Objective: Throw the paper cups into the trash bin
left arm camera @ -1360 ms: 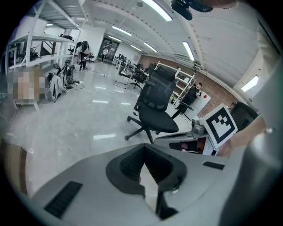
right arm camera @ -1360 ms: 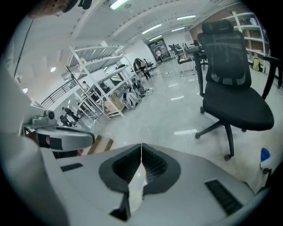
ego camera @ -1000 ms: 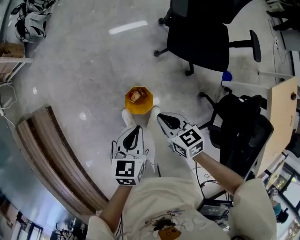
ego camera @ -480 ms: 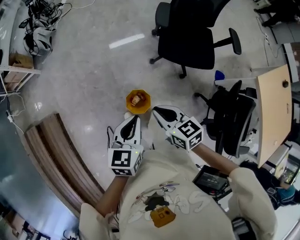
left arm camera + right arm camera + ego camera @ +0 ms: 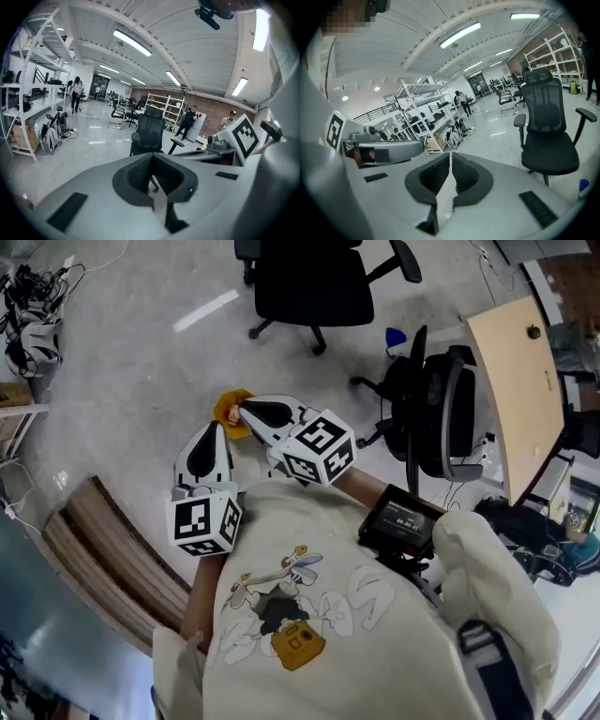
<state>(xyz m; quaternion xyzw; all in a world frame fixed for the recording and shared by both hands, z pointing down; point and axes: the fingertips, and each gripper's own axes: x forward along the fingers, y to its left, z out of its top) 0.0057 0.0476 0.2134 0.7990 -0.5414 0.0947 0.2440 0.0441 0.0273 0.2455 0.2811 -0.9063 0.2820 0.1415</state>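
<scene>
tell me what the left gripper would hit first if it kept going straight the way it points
Most likely the black chair: it stands dead ahead of the left gripper, with only bare floor between. Depth is unclear, so it may be some way off.

Was a large open-plan office/lab hall: black office chair at 12 o'clock and desk at 2 o'clock on a polished grey floor, with metal shelving racks, ceiling strip lights and a brick back wall.
</scene>
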